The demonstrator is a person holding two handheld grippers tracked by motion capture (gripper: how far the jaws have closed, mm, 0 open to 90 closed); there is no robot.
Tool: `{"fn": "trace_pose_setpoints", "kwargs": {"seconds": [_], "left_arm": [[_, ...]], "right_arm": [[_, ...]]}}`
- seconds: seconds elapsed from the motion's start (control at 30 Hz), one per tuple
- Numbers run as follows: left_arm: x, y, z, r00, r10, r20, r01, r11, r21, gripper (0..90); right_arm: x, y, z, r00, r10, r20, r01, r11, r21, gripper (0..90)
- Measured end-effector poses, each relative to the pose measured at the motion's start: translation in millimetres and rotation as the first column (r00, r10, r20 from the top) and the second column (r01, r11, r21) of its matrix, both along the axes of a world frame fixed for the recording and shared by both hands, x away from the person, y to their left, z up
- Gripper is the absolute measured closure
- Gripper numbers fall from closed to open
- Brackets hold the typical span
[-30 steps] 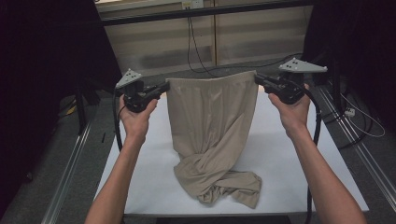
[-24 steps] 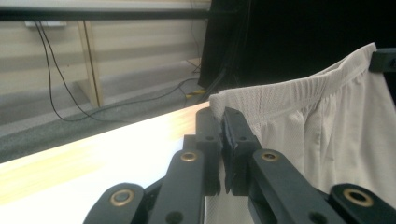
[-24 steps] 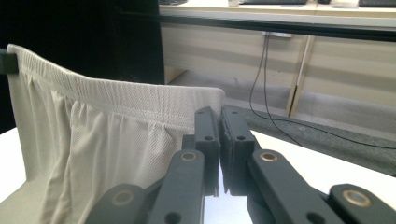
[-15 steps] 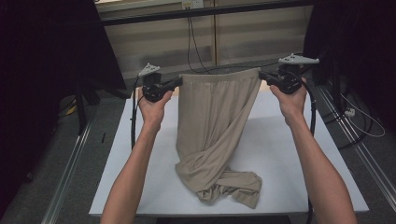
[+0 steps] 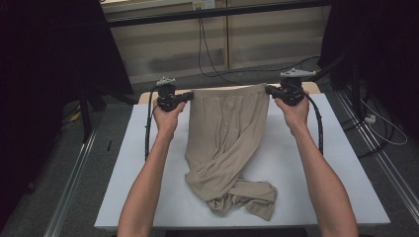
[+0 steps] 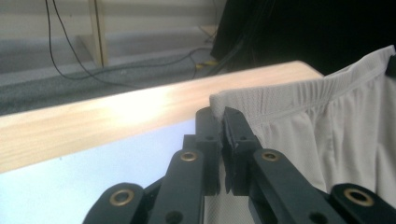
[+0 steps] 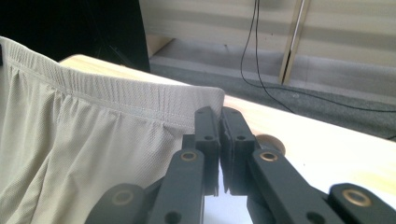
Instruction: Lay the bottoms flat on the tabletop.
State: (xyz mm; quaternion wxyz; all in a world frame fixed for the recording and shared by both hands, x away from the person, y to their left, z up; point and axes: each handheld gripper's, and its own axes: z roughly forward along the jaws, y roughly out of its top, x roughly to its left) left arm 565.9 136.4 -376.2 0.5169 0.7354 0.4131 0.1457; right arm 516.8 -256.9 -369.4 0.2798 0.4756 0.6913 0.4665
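Note:
A pair of beige trousers (image 5: 228, 133) hangs stretched by its elastic waistband between my two grippers above the far part of the white table (image 5: 138, 143). Its twisted legs pile up near the front edge. My left gripper (image 5: 188, 96) is shut on the waistband's left corner (image 6: 219, 100). My right gripper (image 5: 269, 89) is shut on the right corner (image 7: 212, 95). In the left gripper view the jaws (image 6: 223, 122) pinch the ribbed band; the right gripper view shows its jaws (image 7: 220, 122) pressed together on the cloth (image 7: 93, 140).
A pale wooden strip (image 6: 116, 112) runs along the table's far edge. Black cables (image 5: 205, 44) hang against the back wall. Metal rails (image 5: 74, 182) flank the table on the floor, and dark stands rise at both sides.
Both grippers have carried the waistband away from me toward the far edge and lower. The trousers are drawn out longer over the table, with less cloth bunched at the front.

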Motion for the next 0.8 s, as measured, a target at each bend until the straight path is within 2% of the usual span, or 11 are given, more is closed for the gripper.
{"fn": "trace_pose_setpoints", "kwargs": {"seconds": [0.13, 0.17, 0.2, 0.23, 0.27, 0.3, 0.37, 0.5, 0.57, 0.7, 0.8], "left_arm": [[5.2, -9.7, -11.1, 0.9997, 0.026, 0.0, -0.026, 0.9994, 0.022, 83.0], [6.9, -11.9, -14.7, 0.9976, 0.068, -0.007, -0.068, 0.9968, 0.041, 72.6], [8.1, -13.1, -16.6, 0.9948, 0.101, -0.015, -0.1, 0.9935, 0.053, 49.1], [8.2, -13.2, -19.1, 0.9907, 0.134, -0.024, -0.132, 0.9884, 0.076, 31.4], [7.6, -12.7, -20.3, 0.991, 0.131, -0.03, -0.128, 0.9881, 0.085, 27.0], [6.7, -12.7, -22.4, 0.9937, 0.106, -0.038, -0.102, 0.99, 0.098, 27.9], [3.6, -12.7, -23.7, 0.9948, 0.086, -0.054, -0.079, 0.9903, 0.114, 21.5], [-13.9, -14.9, -27.8, 0.9969, 0.066, -0.042, -0.061, 0.9924, 0.107, 15.1], [-23.4, -16.3, -26.2, 0.9984, 0.043, -0.037, -0.038, 0.9906, 0.131, 14.1], [-47.4, -11.8, -22.1, 0.9998, 0.016, -0.016, -0.015, 0.9987, 0.049, 8.5], [-63.1, -8.7, -22.2, 0.9998, -0.012, -0.013, 0.013, 0.9987, 0.05, 5.2]], "right_arm": [[5.7, -3.1, -11.5, 0.9993, -0.024, -0.03, 0.023, 0.9996, -0.019, 84.8], [7.3, -2.8, -13.9, 0.9985, -0.033, -0.043, 0.031, 0.9989, -0.034, 79.3], [9.5, -2.0, -17.3, 0.996, -0.068, -0.057, 0.065, 0.9961, -0.061, 66.8], [10.1, -2.0, -18.7, 0.9947, -0.078, -0.066, 0.074, 0.9954, -0.061, 58.5], [9.1, -2.6, -20.0, 0.9948, -0.073, -0.071, 0.07, 0.9964, -0.047, 58.0], [7.7, -2.9, -20.9, 0.9957, -0.068, -0.063, 0.066, 0.9969, -0.043, 56.3], [2.9, -2.8, -22.8, 0.9957, -0.062, -0.068, 0.059, 0.9972, -0.047, 49.0], [-15.6, 0.4, -27.8, 0.9982, -0.018, -0.057, 0.017, 0.9997, -0.018, 42.8], [-26.6, 3.5, -29.8, 0.9987, 0.007, -0.051, -0.007, 1.0, 0.005, 41.6], [-54.1, 15.1, -34.0, 0.9964, 0.071, -0.046, -0.07, 0.9974, 0.017, 40.1], [-76.3, 26.7, -35.4, 0.9905, 0.13, -0.045, -0.129, 0.9915, 0.013, 43.6]]}}
